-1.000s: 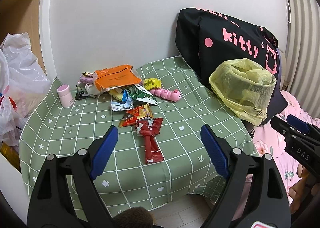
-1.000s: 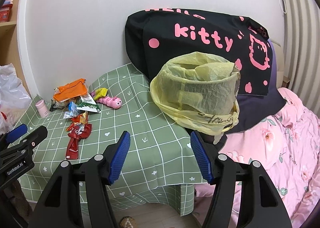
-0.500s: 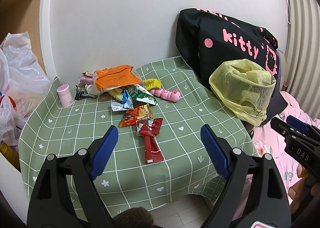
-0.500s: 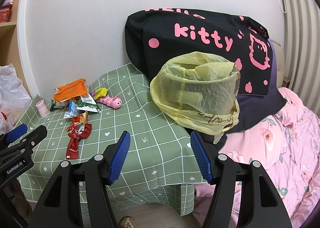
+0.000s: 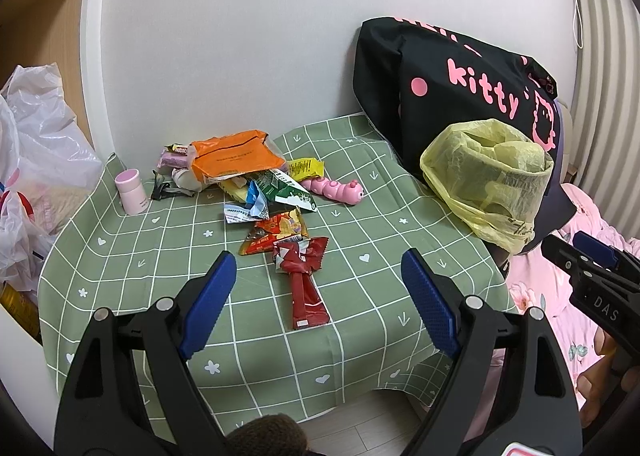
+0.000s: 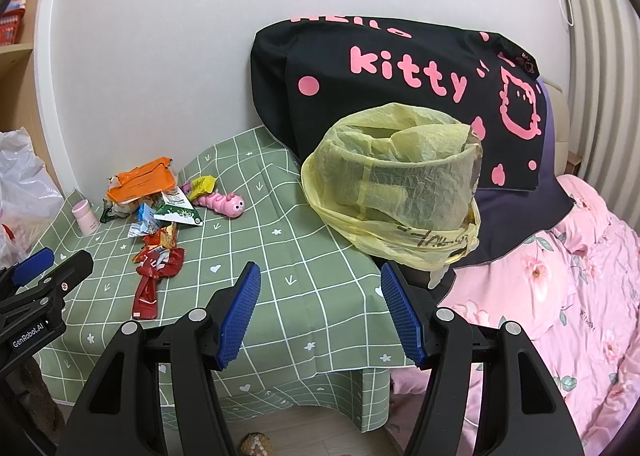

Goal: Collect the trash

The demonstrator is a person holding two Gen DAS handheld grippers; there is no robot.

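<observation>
Two blue-padded fingers of the left gripper (image 5: 316,274) stand spread wide apart and empty in the left wrist view, held above the near edge of a table draped in a green checked cloth (image 5: 168,256). A red wrapper (image 5: 302,276) lies lengthwise on the cloth between the fingers' lines of sight, with a crumpled red-and-yellow packet (image 5: 276,234) touching its far end. Farther back, a heap of trash sits near the wall: an orange pouch (image 5: 234,155) on top, a green-and-white carton piece (image 5: 288,193) and a yellow sachet (image 5: 306,167) beside it. A pink caterpillar toy (image 5: 334,189) lies just right of the heap, and a small pink jar (image 5: 130,191) stands upright to its left. A bin lined with a yellow bag (image 5: 486,179) sits at the table's right edge, against a black Hello Kitty bag (image 5: 452,75). White plastic bags (image 5: 32,159) bulge at far left. The right gripper's tip shows at the right margin.

From the right wrist view, the right gripper (image 6: 318,310) is likewise spread open, holding nothing, aimed toward the yellow bag (image 6: 394,191), whose mouth gapes open. The wrappers lie well to the left on the cloth, the red wrapper (image 6: 154,276) nearest. A pink floral bedspread (image 6: 560,296) fills the right side.
</observation>
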